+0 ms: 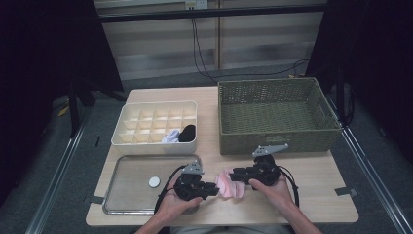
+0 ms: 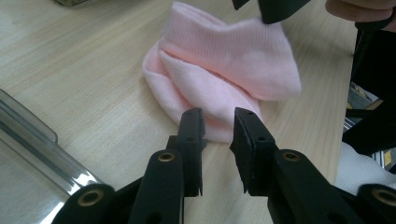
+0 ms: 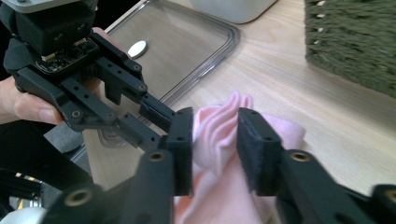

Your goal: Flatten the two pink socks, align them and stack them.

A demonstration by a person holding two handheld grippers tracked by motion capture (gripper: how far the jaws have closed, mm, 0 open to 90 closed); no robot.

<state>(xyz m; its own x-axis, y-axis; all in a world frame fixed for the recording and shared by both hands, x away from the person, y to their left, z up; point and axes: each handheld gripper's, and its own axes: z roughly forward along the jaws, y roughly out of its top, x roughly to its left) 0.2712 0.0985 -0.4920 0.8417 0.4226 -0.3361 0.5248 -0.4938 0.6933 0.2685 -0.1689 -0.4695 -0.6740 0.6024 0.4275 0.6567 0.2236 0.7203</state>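
A pink sock [image 1: 227, 184] lies folded on the wooden table near the front edge, between my two grippers. My right gripper [image 1: 235, 175] comes at it from the right. In the right gripper view its jaws pinch a raised ridge of the pink sock [image 3: 215, 126], so the right gripper [image 3: 215, 119] is shut on it. My left gripper [image 1: 212, 188] is at the sock's left side. It stands open [image 2: 218, 120], jaw tips at the near edge of the pink sock [image 2: 219, 65], gripping nothing. The left gripper [image 3: 156, 111] nearly touches the right jaw.
A clear tray [image 1: 127, 195] with a small white disc [image 1: 154, 182] lies front left. Behind it is a white divided box [image 1: 156, 117] holding a white sock [image 1: 170, 137] and a black sock [image 1: 187, 132]. A green wicker basket [image 1: 277, 139] stands back right.
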